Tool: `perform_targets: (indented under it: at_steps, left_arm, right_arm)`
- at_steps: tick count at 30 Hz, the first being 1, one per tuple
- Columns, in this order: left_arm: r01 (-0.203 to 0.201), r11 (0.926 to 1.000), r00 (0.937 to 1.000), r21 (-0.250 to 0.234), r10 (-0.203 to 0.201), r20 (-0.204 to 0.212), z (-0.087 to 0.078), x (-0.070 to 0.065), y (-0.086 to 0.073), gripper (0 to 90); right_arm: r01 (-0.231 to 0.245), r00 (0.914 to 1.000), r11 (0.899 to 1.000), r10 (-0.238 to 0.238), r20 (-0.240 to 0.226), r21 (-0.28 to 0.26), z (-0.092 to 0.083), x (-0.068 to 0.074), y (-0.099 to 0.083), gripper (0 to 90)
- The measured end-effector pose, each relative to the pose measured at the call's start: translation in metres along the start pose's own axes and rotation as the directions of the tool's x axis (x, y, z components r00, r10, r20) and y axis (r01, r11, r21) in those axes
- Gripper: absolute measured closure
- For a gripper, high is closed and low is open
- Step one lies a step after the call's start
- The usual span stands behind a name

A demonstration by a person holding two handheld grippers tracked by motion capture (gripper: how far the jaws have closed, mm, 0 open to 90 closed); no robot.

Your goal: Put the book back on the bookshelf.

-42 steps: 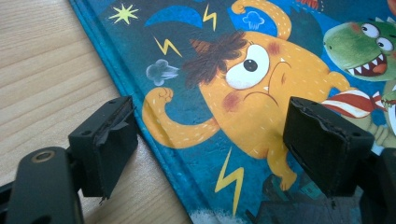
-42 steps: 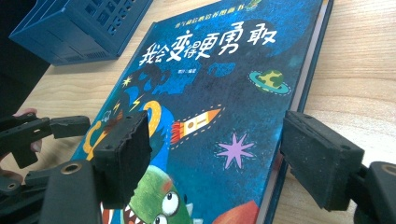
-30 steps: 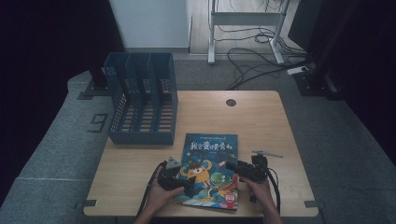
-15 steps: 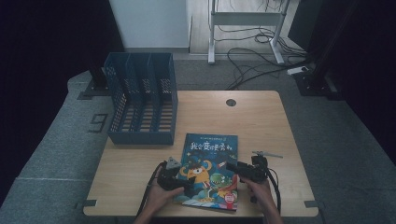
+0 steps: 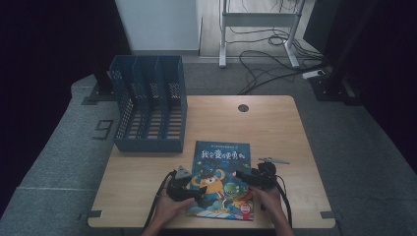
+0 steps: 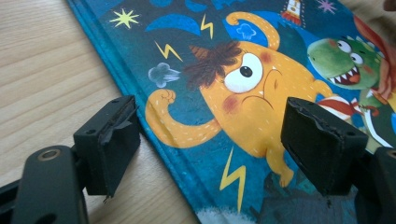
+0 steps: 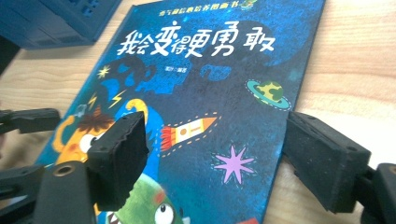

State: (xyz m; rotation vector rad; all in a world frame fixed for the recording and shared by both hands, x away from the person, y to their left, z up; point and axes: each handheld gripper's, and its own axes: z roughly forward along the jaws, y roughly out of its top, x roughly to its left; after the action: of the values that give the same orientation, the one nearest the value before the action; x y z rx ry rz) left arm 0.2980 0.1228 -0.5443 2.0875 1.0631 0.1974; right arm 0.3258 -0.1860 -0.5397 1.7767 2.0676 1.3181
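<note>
Picture book (image 5: 221, 179) is lying flat on the table (image 5: 275, 128), long axis running away from the person toward the blue file rack (image 5: 147, 110). Left gripper (image 6: 210, 140) is straddling its left edge: one pad off on the wood, one over the cover, jaws wide and just narrowing slightly, nothing clamped. Right gripper (image 7: 219, 154) is straddling the right edge likewise, jaws just opening wider. Both equally near. Dark room, grey floor.

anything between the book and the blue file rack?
Nothing: in the high view only a bare strip of table separates the book from the blue file rack.
</note>
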Motion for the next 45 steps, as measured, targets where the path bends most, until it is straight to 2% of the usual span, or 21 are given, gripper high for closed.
perform_targets:
  at_steps: [3, 4, 9, 12, 15, 19, 22, 28, 30, 33, 34, 35, 36, 37, 38, 39, 41, 45]
  left_arm:
    - [-0.006, 1.0, 1.0, 0.001, 0.006, -0.006, 0.0, -0.001, 0.0, 19.4]
    - [-0.006, 1.0, 1.0, 0.002, 0.006, -0.004, 0.0, -0.001, 0.0, 19.4]
    - [0.005, 1.0, 1.0, 0.001, -0.005, 0.007, 0.0, 0.0, 0.0, 19.2]
    - [0.01, 0.9999, 0.9999, 0.0, -0.01, 0.008, 0.0, 0.0, 0.0, 19.3]
    - [0.005, 1.0, 1.0, -0.005, -0.005, -0.004, 0.0, -0.001, 0.0, 20.1]
    - [0.0, 1.0, 1.0, -0.002, 0.0, -0.009, 0.0, -0.002, 0.0, 20.1]
    - [-0.003, 1.0, 0.9999, -0.002, 0.003, -0.011, 0.0, -0.002, -0.001, 20.1]
    - [0.004, 1.0, 1.0, -0.005, -0.004, -0.003, 0.0, -0.001, -0.001, 19.7]
    - [0.005, 1.0, 1.0, -0.005, -0.005, 0.001, 0.0, -0.001, -0.001, 19.7]
    - [0.005, 1.0, 1.0, -0.006, -0.005, 0.001, 0.0, -0.001, -0.001, 19.6]
    - [0.025, 0.9996, 0.9995, -0.01, -0.025, 0.02, -0.001, 0.001, 0.0, 19.1]
    - [0.035, 0.9993, 0.9989, -0.013, -0.035, 0.032, -0.001, 0.003, 0.0, 18.9]
    - [0.04, 0.9991, 0.9984, -0.012, -0.04, 0.04, -0.001, 0.004, 0.0, 19.0]
    - [0.037, 0.9993, 0.9985, -0.012, -0.036, 0.041, -0.001, 0.004, 0.0, 19.2]
    - [0.037, 0.9993, 0.9985, -0.012, -0.036, 0.041, -0.001, 0.004, 0.0, 19.2]
    - [0.033, 0.9994, 0.9987, -0.01, -0.032, 0.04, -0.002, 0.003, 0.0, 19.2]
    - [0.024, 0.9997, 0.999, -0.009, -0.023, 0.039, -0.001, 0.002, -0.001, 19.2]
    - [0.003, 1.0, 0.9995, -0.005, -0.003, 0.031, 0.0, 0.0, -0.001, 19.0]
  right_arm:
    - [-0.004, 1.0, 1.0, 0.004, 0.005, 0.001, 0.001, 0.0, 0.0, 20.6]
    - [-0.001, 0.9997, 1.0, 0.001, 0.026, 0.008, 0.005, -0.001, 0.001, 19.5]
    - [0.006, 0.999, 1.0, -0.007, 0.043, 0.009, 0.01, 0.001, 0.002, 16.8]
    - [-0.023, 0.9995, 1.0, 0.023, 0.024, 0.017, 0.01, 0.0, 0.004, 14.8]
    - [-0.094, 0.995, 0.995, 0.095, -0.031, 0.028, 0.008, -0.006, 0.006, 14.5]
    - [-0.121, 0.9903, 0.992, 0.123, -0.064, 0.038, 0.004, -0.009, 0.007, 14.8]
    - [-0.15, 0.9829, 0.988, 0.152, -0.104, 0.027, -0.001, -0.012, 0.008, 15.9]
    - [-0.191, 0.9626, 0.981, 0.19, -0.193, 0.013, -0.012, -0.016, 0.012, 17.4]
    - [-0.193, 0.9595, 0.981, 0.193, -0.206, 0.02, -0.013, -0.016, 0.012, 17.7]
    - [-0.185, 0.9597, 0.982, 0.188, -0.209, 0.031, -0.014, -0.017, 0.011, 19.6]
    - [-0.188, 0.9547, 0.981, 0.193, -0.226, 0.043, -0.013, -0.017, 0.011, 25.0]
    - [-0.192, 0.9321, 0.978, 0.206, -0.298, 0.076, -0.01, -0.017, 0.01, 27.2]
    - [-0.18, 0.9241, 0.98, 0.198, -0.327, 0.087, -0.008, -0.014, 0.008, 28.8]
    - [-0.166, 0.933, 0.983, 0.181, -0.311, 0.076, -0.007, -0.011, 0.008, 29.0]
    - [-0.166, 0.933, 0.983, 0.181, -0.311, 0.076, -0.007, -0.011, 0.008, 29.0]
    - [-0.12, 0.959, 0.991, 0.129, -0.252, 0.052, -0.007, -0.005, 0.009, 30.7]
    - [-0.099, 0.9736, 0.995, 0.104, -0.203, 0.033, -0.006, -0.004, 0.009, 33.1]
    - [-0.057, 0.988, 0.998, 0.059, -0.143, 0.013, -0.001, -0.005, 0.007, 34.9]
